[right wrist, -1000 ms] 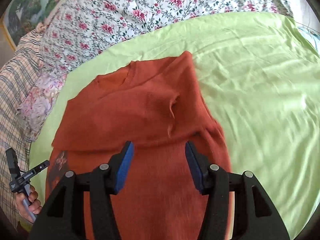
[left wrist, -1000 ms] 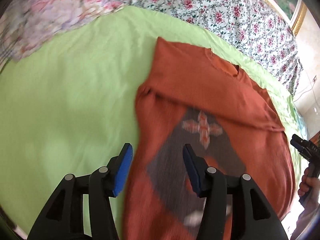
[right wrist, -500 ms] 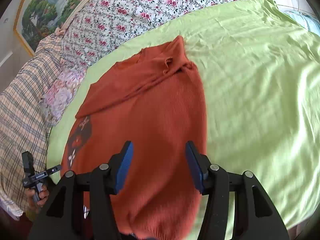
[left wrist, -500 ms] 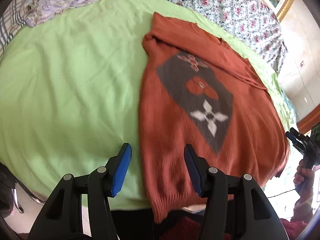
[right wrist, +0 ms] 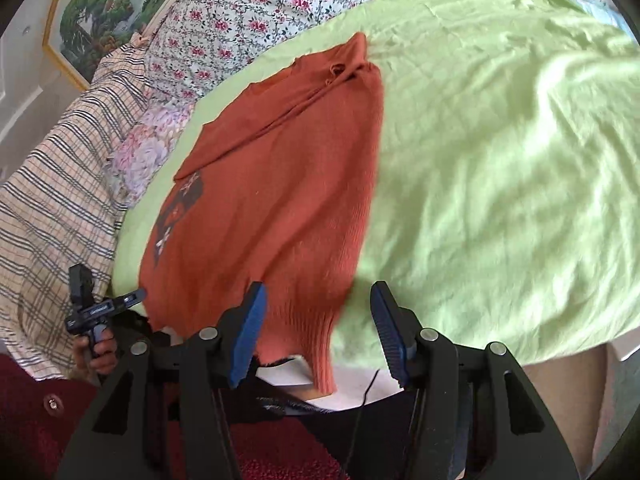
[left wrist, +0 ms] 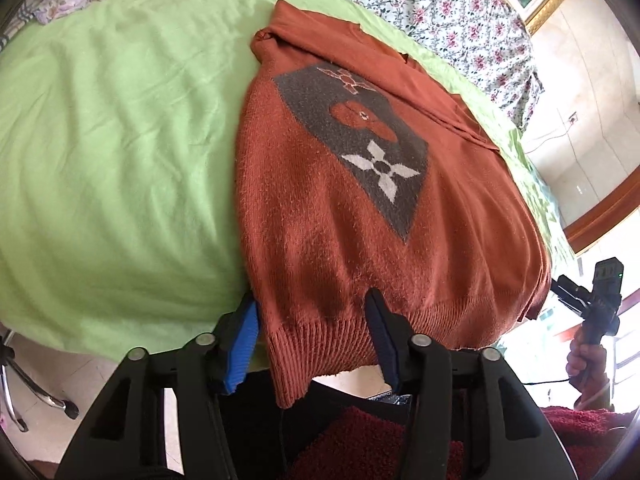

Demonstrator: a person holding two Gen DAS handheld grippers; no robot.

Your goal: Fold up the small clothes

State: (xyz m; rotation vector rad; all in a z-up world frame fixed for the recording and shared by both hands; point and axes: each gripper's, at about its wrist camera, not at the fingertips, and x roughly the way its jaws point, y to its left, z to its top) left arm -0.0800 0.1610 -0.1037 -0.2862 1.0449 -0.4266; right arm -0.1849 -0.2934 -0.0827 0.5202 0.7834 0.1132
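Note:
A rust-orange knit sweater (left wrist: pixel 352 216) with a grey diamond motif lies on the green bed sheet (left wrist: pixel 120 140), its sleeves folded across the top. Its ribbed hem hangs over the bed's near edge. My left gripper (left wrist: pixel 312 340) is open, with the hem's left corner between its fingers. In the right wrist view the sweater (right wrist: pixel 272 200) lies the same way, and my right gripper (right wrist: pixel 318 332) is open around the hem's right corner. Neither gripper is closed on the cloth.
Floral bedding (right wrist: pixel 248 12) and a plaid blanket (right wrist: pixel 52 200) lie at the far side of the bed. A framed painting (right wrist: pixel 100 12) hangs on the wall. Each view shows the other gripper held in a hand (left wrist: pixel 592 344). A chair base (left wrist: pixel 32 392) stands on the floor at left.
Both grippers have pulled back from over the sweater's chest to the bed's near edge and now frame the hem's two corners. The sweater has not moved.

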